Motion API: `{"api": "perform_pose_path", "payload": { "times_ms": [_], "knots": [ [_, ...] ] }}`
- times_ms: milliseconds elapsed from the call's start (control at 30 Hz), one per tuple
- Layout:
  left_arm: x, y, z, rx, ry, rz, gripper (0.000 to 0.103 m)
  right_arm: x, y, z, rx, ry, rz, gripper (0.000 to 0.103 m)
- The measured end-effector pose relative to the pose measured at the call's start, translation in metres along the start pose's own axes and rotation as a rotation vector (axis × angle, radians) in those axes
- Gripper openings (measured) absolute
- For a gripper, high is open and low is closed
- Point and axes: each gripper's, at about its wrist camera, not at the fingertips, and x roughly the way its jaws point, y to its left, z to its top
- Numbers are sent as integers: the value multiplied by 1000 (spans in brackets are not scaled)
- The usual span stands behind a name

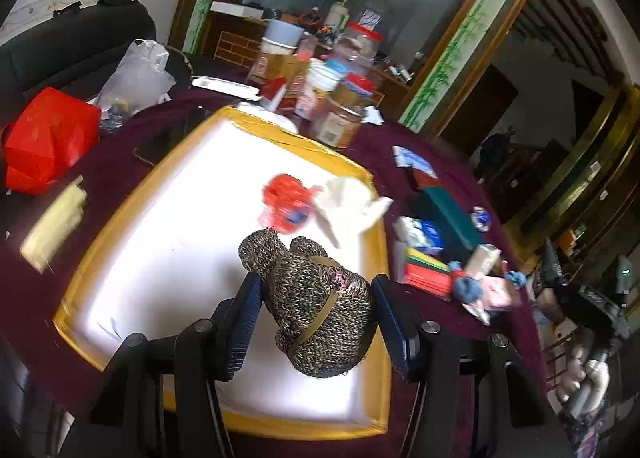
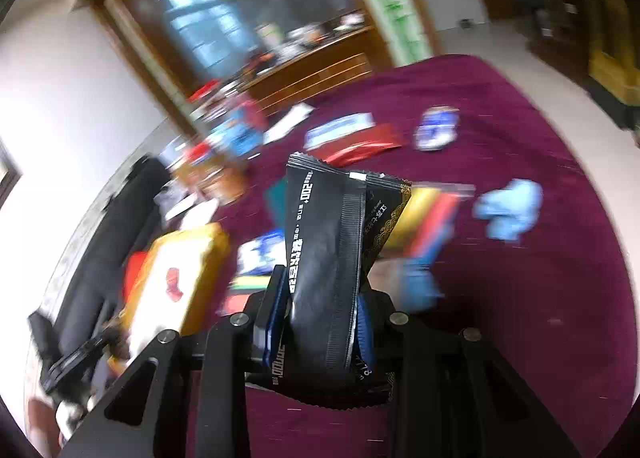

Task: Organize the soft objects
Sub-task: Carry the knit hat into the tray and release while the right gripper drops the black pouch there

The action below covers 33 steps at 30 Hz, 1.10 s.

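While our left gripper [image 1: 316, 314] half-closed cradles the knitted toy [image 1: 316, 302] over the tray's [image 1: 378, 246] five-o'clock corner, our right gripper [image 2: 324, 310] pinches a black foil pouch [image 2: 332, 250] (slippery) that could slide free mid-swing.

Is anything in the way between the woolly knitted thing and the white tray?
No. The left gripper holds the knitted thing right over the white tray. The red toy and white cloth lie farther along it.

Black packet [image 2: 324, 258] — in right tongs [image 2: 320, 298]
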Motion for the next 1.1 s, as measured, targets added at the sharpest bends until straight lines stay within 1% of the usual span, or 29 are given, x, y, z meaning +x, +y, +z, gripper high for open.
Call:
{"api": "perform_pose_path", "payload": {
  "times_ms": [67,133,167,267,367,433,533,600,633,733,800,867,933,1033,1100],
  "knots": [
    [9,10,13,11,16,31,60,22,31,2,-30,52,70,30],
    [22,16,26,36,29,75,60,44,59,2,-50,98,118,30],
    [27,18,32,43,31,84,60,57,75,1,-65,126,142,30],
    [50,28,55,39,51,107,60,91,123,-2,-125,188,181,30],
    [72,34,77,48,57,106,60,127,163,-6,-161,249,210,30],
    [91,37,91,64,60,134,60,148,177,-9,-153,287,225,30],
    [115,42,104,72,68,157,61,181,194,-14,-129,347,237,30],
    [126,48,108,55,64,186,61,201,203,-19,-122,384,227,30],
    [132,55,111,30,66,189,62,209,208,-23,-122,399,220,30],
    [133,69,115,-42,79,179,62,231,216,-28,-140,422,168,30],
    [127,74,116,-67,80,152,65,241,219,-28,-160,418,124,30],
    [112,77,112,-72,52,137,70,248,221,-26,-171,406,93,30],
    [99,78,105,-78,29,132,70,257,223,-23,-185,388,49,30],
    [92,82,96,-103,37,101,70,271,226,-23,-202,396,9,31],
    [85,84,91,-116,27,80,70,274,231,-24,-230,389,-13,32]
  ]
}}
